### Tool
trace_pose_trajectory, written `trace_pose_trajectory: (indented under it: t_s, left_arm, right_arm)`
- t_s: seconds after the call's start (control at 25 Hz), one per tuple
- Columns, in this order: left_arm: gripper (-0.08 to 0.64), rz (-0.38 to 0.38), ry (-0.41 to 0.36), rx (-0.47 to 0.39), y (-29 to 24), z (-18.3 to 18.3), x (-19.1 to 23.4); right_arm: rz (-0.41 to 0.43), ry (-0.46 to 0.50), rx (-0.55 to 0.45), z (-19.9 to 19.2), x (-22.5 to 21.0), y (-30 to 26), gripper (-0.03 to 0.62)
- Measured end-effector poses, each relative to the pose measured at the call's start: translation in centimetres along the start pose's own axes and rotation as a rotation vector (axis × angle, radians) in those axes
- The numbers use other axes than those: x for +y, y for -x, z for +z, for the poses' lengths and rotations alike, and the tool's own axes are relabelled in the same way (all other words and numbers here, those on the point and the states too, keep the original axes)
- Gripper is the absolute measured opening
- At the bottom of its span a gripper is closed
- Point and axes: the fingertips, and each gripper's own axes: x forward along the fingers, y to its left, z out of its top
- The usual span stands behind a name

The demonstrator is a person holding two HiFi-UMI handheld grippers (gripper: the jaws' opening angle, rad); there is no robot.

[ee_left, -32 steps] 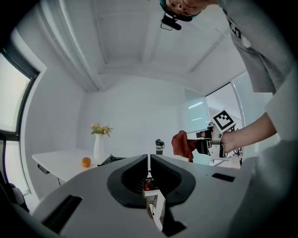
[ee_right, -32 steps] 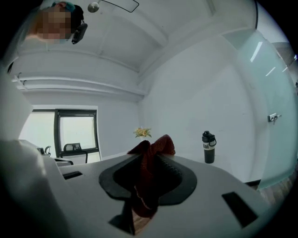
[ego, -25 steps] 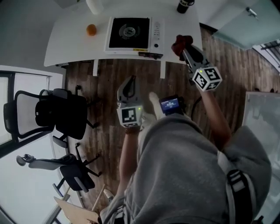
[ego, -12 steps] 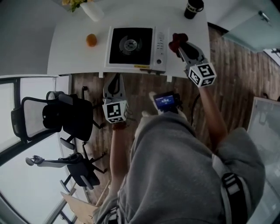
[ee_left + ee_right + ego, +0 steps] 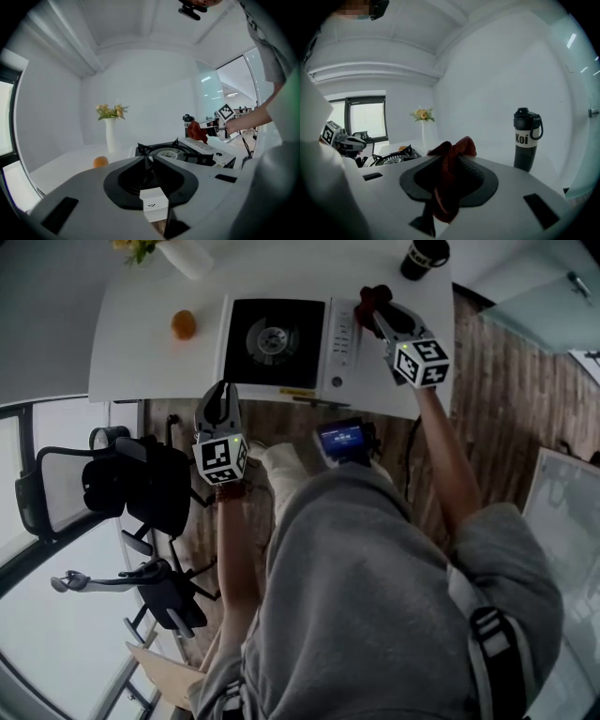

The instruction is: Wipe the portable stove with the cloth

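Not yet wiping: clamped on the cloth (image 5: 368, 298) with the right gripper (image 5: 373, 307) fingers at the 2 o'clock corner of the portable stove (image 5: 277, 341). Have just been parting the left gripper (image 5: 219, 393) fingers slightly, empty, off the desk (image 5: 141, 352) edge at 7 o'clock. Yet to rub the whole top

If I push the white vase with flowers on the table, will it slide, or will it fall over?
The vase is tall and narrow with flowers on top, so a high push would probably tip it. Its smooth white body looks like ceramic, so it may be slippery and fragile.
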Motion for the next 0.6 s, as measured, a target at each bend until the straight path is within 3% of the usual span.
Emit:
trace_pose_trajectory:
  t_s: [0.12, 0.4, 0.48, 0.6]
  left_arm:
    - [0.114, -0.031, -0.020, 0.016, -1.4, -1.0, 0.2]
    - [0.166, -0.084, 0.000, 0.056, -2.8, -1.9, 1.1]
    - [0.171, -0.107, 0.004, 0.080, -3.2, -2.5, 1.0]
    - [0.173, -0.118, -0.006, 0.102, -3.8, -3.4, 0.8]
  right_arm:
    - [-0.001, 0.001, 0.053, -0.8, -0.8, -2.0, 0.101]
    - [0.054, -0.021, 0.203, -2.4, -0.4, -3.5, 0.097]
    - [0.072, 0.041, 0.231, -2.3, 0.5, -4.0, 0.095]
    - [0.094, 0.209, 0.287, -2.5, 2.4, -4.8, 0.093]
